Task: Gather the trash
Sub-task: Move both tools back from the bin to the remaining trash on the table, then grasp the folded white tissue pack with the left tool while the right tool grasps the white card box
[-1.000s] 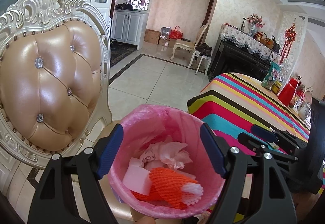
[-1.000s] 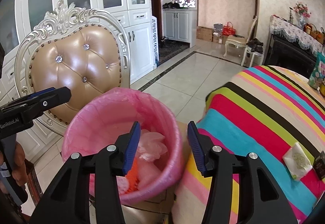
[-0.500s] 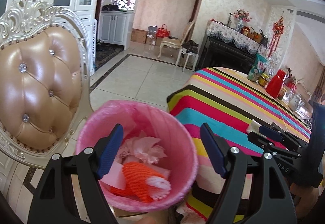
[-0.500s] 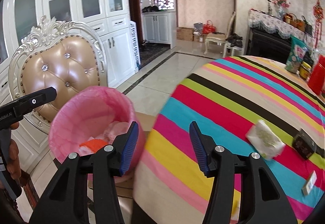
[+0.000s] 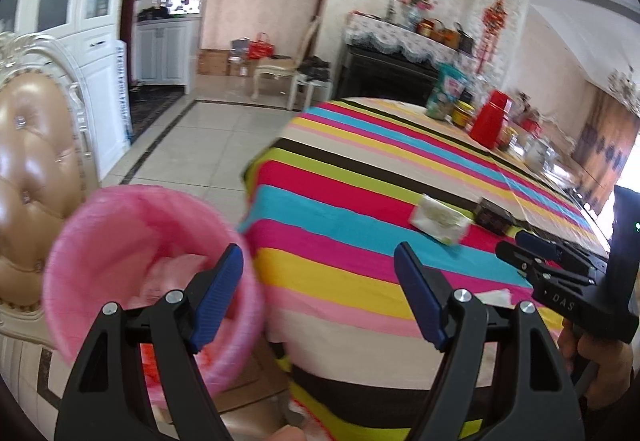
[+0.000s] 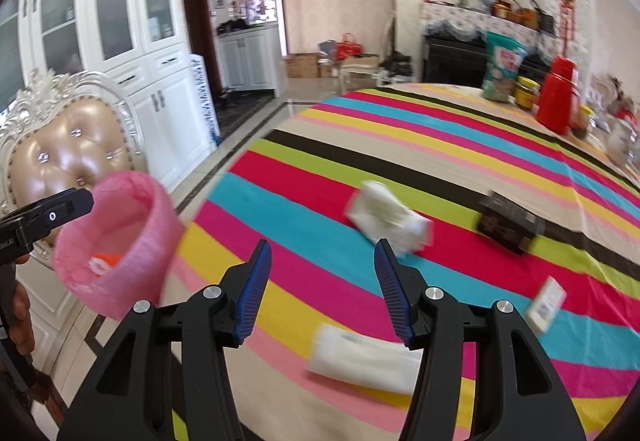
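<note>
A bin with a pink liner [image 5: 148, 269] stands beside the table, with orange and white trash inside [image 6: 105, 262]. My left gripper [image 5: 318, 293] is open and empty; its left finger overlaps the bin's rim in the picture and its right finger is over the striped tablecloth [image 5: 360, 201]. My right gripper [image 6: 324, 281] is open and empty above the table's near edge. On the cloth lie a white-and-green packet [image 6: 388, 217], a dark box [image 6: 510, 223], a small white card [image 6: 546, 303] and a white tissue [image 6: 364, 359] just under the right fingers. Both views are blurred.
An ornate chair [image 5: 28, 161] with a tan padded back stands left of the bin. At the table's far end are a red jug [image 6: 558, 97], jars and a snack bag [image 6: 502, 67]. White cabinets [image 6: 132, 41] line the left wall, with tiled floor [image 5: 208, 145] beyond.
Both grippers have swung right, away from the bin and over the striped table. The bin slid to the left of both views and the trash on the cloth came into view. The right jaws stand slightly wider.
</note>
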### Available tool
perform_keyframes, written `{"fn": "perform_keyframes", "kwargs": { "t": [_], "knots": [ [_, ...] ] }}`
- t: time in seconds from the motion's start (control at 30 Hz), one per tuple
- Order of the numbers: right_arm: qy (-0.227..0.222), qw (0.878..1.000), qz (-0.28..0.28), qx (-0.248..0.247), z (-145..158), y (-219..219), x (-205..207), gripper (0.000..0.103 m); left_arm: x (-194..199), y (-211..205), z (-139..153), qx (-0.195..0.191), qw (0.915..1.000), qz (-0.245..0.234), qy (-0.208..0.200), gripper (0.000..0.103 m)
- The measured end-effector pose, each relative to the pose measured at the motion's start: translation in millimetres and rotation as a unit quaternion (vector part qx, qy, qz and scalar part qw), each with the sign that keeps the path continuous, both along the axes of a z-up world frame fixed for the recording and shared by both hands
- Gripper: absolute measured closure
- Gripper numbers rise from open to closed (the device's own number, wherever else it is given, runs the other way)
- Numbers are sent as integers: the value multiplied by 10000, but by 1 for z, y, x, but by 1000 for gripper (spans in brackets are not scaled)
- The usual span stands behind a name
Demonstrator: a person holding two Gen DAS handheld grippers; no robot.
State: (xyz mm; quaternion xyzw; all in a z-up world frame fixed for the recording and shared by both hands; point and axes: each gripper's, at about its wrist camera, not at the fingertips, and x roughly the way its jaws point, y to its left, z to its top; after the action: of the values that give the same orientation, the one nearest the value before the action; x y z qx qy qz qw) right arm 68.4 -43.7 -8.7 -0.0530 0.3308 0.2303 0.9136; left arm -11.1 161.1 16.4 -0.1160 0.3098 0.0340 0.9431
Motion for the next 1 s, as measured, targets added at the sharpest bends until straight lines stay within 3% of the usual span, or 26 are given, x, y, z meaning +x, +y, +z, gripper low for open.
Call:
{"fn": "perform_keyframes", "kwargs": {
  "t": [0.43,0.7,1.0],
  "knots": [
    [208,9957,-897,21,-24,-115,8,51,43,-111,-38,168,9934,-1073,362,28],
    [299,9926,-1178,74,-35,-159,7,45,58,-155,-63,297,9874,-1422,620,28],
    [359,9899,-1366,140,-41,-187,7,45,70,-193,-93,792,9762,-1758,997,28]
  ]
}}
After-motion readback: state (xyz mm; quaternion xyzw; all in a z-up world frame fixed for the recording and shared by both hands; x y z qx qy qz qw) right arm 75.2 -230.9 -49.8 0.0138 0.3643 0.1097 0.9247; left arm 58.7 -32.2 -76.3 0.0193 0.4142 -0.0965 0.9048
